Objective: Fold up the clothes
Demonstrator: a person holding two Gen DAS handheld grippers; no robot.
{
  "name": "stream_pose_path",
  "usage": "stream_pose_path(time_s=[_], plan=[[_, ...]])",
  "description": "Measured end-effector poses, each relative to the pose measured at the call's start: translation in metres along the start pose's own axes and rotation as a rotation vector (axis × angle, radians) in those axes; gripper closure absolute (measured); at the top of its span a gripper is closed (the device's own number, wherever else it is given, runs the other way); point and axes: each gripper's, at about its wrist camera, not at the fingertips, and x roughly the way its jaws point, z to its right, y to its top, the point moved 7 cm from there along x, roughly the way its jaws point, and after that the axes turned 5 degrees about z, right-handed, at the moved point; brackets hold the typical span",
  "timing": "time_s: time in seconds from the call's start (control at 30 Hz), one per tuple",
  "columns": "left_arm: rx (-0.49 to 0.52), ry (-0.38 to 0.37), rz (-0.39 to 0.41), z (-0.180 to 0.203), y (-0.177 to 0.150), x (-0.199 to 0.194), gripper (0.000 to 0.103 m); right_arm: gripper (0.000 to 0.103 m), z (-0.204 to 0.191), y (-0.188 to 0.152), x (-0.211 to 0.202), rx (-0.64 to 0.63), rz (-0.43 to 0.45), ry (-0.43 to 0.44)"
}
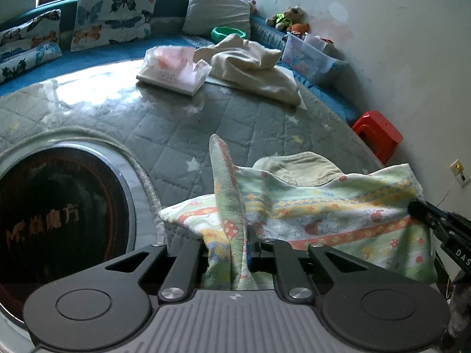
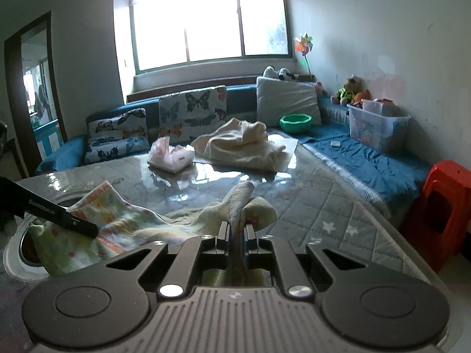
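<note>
Both grippers are clenched on a patterned towel (image 1: 323, 206): the left gripper (image 1: 244, 250) pinches one bunched corner, the right gripper (image 2: 237, 232) another, and the cloth sags between them just over the quilted worktop (image 1: 182, 129). To lay this fold well, keep both corners level and the edge taut, and steer clear of the round inset (image 1: 59, 206) at the left. Release only once the cloth lies flat.
</note>
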Motion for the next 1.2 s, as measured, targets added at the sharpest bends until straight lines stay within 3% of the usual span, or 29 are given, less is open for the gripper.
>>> stream_pose_path(time_s=[0.5, 0.8, 0.93, 1.07, 1.2], plan=[[-0.035, 0.007, -0.061, -0.018, -0.027, 0.012, 0.085, 0.095, 0.011, -0.029, 0.016, 0.013, -0.079, -0.027], [-0.050, 0.013, -0.068, -0.026, -0.036, 0.014, 0.080, 0.087, 0.018, -0.035, 0.023, -0.001, -0.107, -0.078], [-0.049, 0.026, -0.059, -0.029, -0.036, 0.011, 0.064, 0.081, 0.010, -0.034, 0.020, -0.025, -0.102, -0.063], [-0.054, 0.044, -0.050, -0.037, -0.037, 0.007, 0.058, 0.068, -0.005, -0.036, 0.023, -0.041, -0.105, -0.024], [-0.069, 0.075, -0.048, -0.049, -0.039, 0.004, 0.054, 0.066, -0.021, -0.040, 0.033, -0.053, -0.119, 0.010]])
